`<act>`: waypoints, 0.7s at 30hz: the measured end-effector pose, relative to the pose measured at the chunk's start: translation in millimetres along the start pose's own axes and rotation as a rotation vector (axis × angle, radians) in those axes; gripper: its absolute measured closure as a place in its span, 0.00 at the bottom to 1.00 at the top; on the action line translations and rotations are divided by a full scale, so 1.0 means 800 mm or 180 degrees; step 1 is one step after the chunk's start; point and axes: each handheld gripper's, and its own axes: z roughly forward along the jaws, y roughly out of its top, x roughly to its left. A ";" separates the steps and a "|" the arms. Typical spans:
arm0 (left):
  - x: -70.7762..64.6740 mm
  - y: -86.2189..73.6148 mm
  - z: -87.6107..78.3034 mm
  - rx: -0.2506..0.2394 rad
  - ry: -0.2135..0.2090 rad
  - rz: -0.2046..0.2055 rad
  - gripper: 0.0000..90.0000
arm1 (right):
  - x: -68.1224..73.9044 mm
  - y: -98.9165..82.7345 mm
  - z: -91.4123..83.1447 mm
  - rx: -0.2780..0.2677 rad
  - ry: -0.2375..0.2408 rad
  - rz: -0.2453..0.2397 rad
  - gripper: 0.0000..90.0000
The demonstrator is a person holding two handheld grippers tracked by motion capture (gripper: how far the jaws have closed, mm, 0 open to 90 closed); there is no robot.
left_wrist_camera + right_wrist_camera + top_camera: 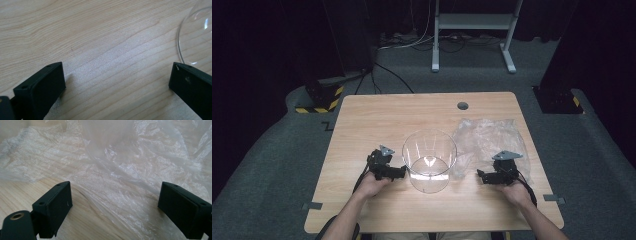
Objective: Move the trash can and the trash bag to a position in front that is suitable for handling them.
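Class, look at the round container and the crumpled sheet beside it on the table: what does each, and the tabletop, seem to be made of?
Round container: clear, glossy rigid plastic or glass; the wood shows through it and its rim catches highlights. Crumpled sheet: thin, translucent plastic film, probably a bag, creased and shiny. Tabletop: pale wood or wood-look laminate, matte, with visible grain lines.

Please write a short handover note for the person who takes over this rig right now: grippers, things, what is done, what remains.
Left gripper: jaws open, nothing between them, low over the table just left of the clear container.
Right gripper: jaws open, nothing gripped, pointing at the near edge of the clear plastic bag.
Container stands upright at the table's middle, with nothing visible inside; the bag lies crumpled flat to its right, touching or nearly touching it.
Done: nothing visibly handled yet.
Left: probably grip the bag and bring it to the container.
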 end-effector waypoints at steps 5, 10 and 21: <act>0.001 -0.001 0.000 0.0003 -0.0034 0.0047 0.00 | 0.001 0.003 -0.001 0.0065 -0.0017 0.0021 0.13; 0.005 -0.001 0.000 -0.0025 -0.0082 0.0101 0.00 | 0.001 0.006 -0.001 0.0127 0.0004 0.0018 0.14; 0.005 -0.004 0.001 -0.0089 -0.0066 0.0092 0.00 | 0.001 0.004 -0.001 0.0089 -0.0010 0.0018 0.14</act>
